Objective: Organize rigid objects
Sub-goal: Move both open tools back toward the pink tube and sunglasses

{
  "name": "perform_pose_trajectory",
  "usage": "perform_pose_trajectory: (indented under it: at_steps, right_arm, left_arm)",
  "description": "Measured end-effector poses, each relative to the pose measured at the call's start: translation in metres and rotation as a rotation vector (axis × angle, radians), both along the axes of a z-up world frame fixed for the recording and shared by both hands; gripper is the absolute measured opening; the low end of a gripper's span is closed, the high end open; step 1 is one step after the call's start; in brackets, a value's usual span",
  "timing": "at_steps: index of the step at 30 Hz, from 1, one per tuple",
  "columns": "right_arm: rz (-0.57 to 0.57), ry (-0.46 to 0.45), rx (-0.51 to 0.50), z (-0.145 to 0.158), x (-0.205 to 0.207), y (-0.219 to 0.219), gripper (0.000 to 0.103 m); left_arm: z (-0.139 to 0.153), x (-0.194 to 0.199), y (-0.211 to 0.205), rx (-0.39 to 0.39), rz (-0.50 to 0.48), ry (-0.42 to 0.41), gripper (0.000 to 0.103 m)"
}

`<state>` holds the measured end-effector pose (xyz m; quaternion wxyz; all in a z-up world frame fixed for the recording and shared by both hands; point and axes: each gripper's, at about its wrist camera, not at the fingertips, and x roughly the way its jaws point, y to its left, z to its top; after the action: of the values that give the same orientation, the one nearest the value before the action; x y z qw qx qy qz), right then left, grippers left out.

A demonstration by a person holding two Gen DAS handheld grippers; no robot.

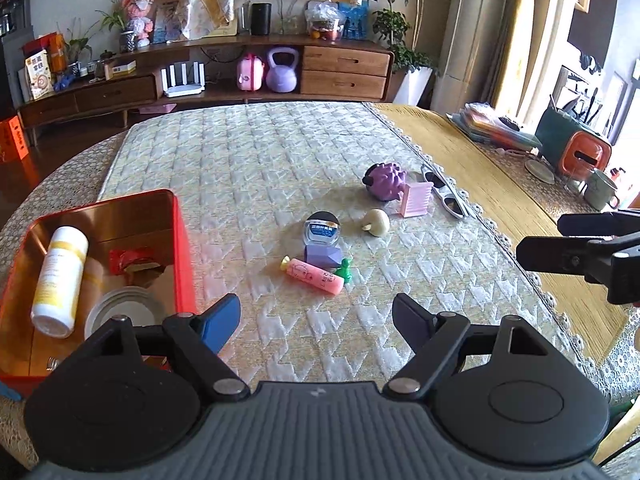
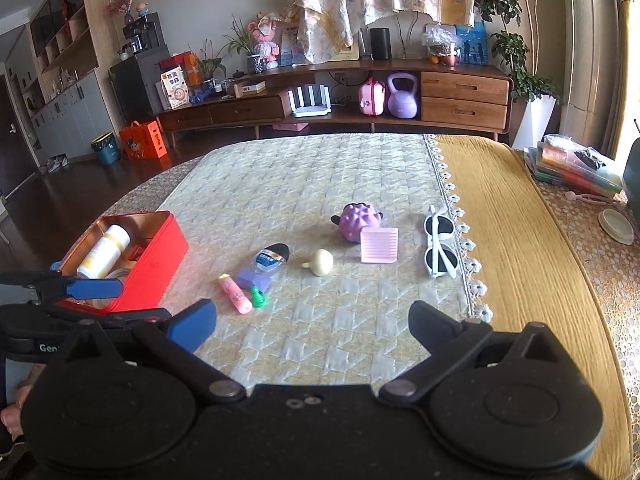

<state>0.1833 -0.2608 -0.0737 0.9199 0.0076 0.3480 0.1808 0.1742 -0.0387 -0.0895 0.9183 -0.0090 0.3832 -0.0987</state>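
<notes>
Both pairs of jaws stand wide apart with nothing between them. Seen from its own wrist camera, the left gripper (image 1: 316,314) hangs over bare quilted cloth just beside the red tin (image 1: 182,240), and the right gripper (image 2: 312,326) hovers over the same cloth nearer the lace edge.

That tin sits at the left of the table (image 2: 520,240) and already holds a white bottle (image 1: 60,276), a round lid (image 1: 120,312) and a red-wrapped piece. Loose items lie in 2 groups further out. The near cluster is a pink tube (image 1: 314,276), a green pawn-like piece (image 1: 344,271), a lilac block (image 1: 323,255) and a small clear bottle with a dark cap (image 1: 322,230); they touch or nearly touch. A cream knob (image 1: 377,222) lies alone just beyond. Further still are a purple spiky toy (image 1: 385,181), a pink ribbed block (image 1: 416,199) and white sunglasses (image 1: 444,192).

My reading is that the step in hand is a reach for the next item. For the left gripper, the pink tube looks the best choice: nearest and closest to the tin. Close the pads across its narrow width, not its length, and come down from above so the pawn and the block are not nudged. The right gripper suits the cream knob, which rolls easily, so grip it squarely.
</notes>
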Motion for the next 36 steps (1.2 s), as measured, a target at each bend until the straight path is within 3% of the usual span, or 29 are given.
perform_pose_trajectory:
  at_steps: [10, 18, 36]
  right_arm:
    - [0.014, 0.043, -0.043, -0.026, 0.05, -0.014, 0.102]
    - [0.025, 0.072, -0.057, -0.044, 0.091, -0.015, 0.1]
    - [0.077, 0.084, -0.126, -0.076, 0.153, 0.008, 0.085]
  left_arm:
    - [-0.034, 0.05, -0.017, 0.033, -0.102, 0.049, 0.083]
    - [-0.052, 0.082, -0.011, -0.001, -0.174, 0.107, 0.083]
    - [-0.069, 0.109, -0.007, 0.042, -0.238, 0.137, 0.083]
